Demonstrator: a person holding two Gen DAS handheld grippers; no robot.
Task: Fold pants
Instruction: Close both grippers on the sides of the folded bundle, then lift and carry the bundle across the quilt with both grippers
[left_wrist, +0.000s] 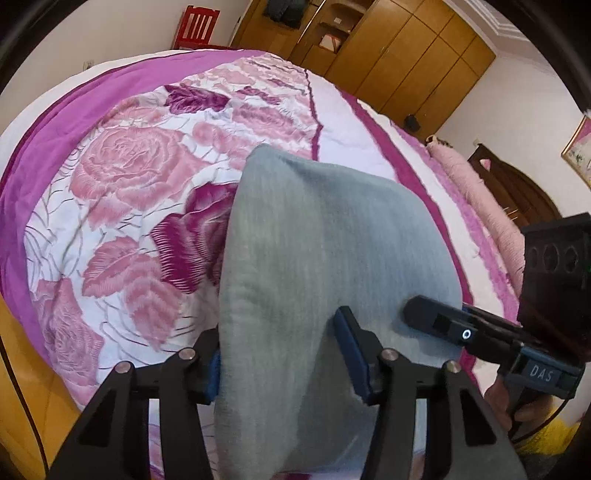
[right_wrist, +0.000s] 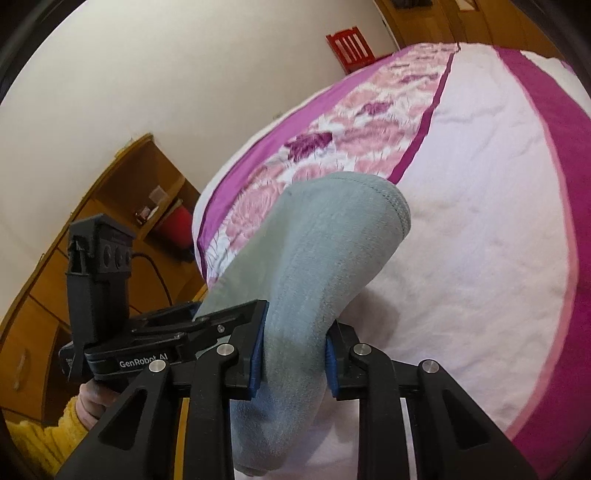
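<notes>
The grey-blue pants (left_wrist: 314, 258) are held up above the bed by both grippers. My left gripper (left_wrist: 284, 354) is shut on a thick fold of the pants, the cloth bulging up between its blue pads. My right gripper (right_wrist: 293, 354) is shut on the pants (right_wrist: 325, 258) too, with a rounded hem end sticking forward past the fingers. The right gripper also shows in the left wrist view (left_wrist: 443, 321), pressed against the cloth's right side. The left gripper shows at the left of the right wrist view (right_wrist: 207, 317).
A bed with a pink and purple rose bedspread (left_wrist: 129, 184) lies below. Wooden wardrobes (left_wrist: 406, 55), a red chair (left_wrist: 194, 27), a pink rolled blanket (left_wrist: 476, 195) and a wooden bedside cabinet (right_wrist: 74, 258) stand around it.
</notes>
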